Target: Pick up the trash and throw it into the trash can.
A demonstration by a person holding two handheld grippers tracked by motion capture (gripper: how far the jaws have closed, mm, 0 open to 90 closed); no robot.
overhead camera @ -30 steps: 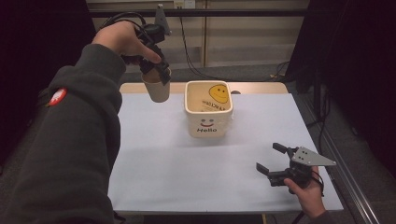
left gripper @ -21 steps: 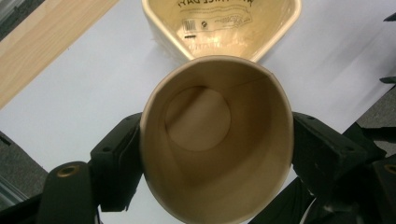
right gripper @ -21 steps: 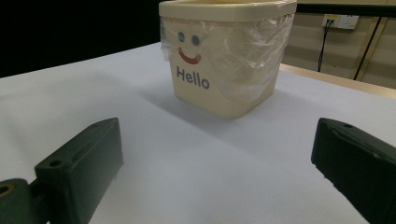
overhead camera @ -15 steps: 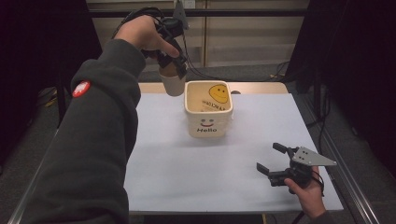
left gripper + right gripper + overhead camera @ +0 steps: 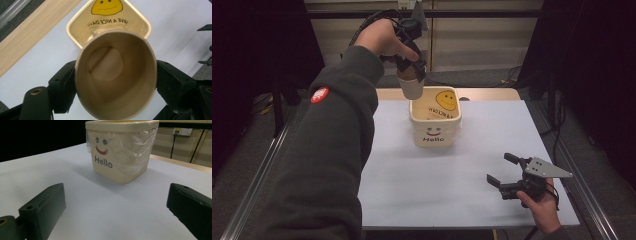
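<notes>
Over the last second the person's left arm had swung rightward and lifted, carrying a paper cup [image 5: 411,86] from well left of the bin toward it. The left gripper [image 5: 412,67] was raised above the far left corner of the tabletop [image 5: 402,175], its fingers [image 5: 62,86] clenched on the cup's sides. In the high view the cup hung just beside the bin's upper left rim, base pointing down. In the left gripper view the cup's open mouth faced the camera, empty inside, with the cream bin [image 5: 75,22] below and beyond it.

The bin [image 5: 435,131] stood near the middle of the tabletop, lined with a clear plastic bag [image 5: 130,150], a smiley and "Hello" on its front. The shift likely meant the cup was about to be dropped in; it looked nearly but not fully over the opening.

At the right, the right gripper [image 5: 501,170] had stayed low near the front right edge, fingers [image 5: 43,207] spread apart and grasping nothing, aimed at the bin.
</notes>
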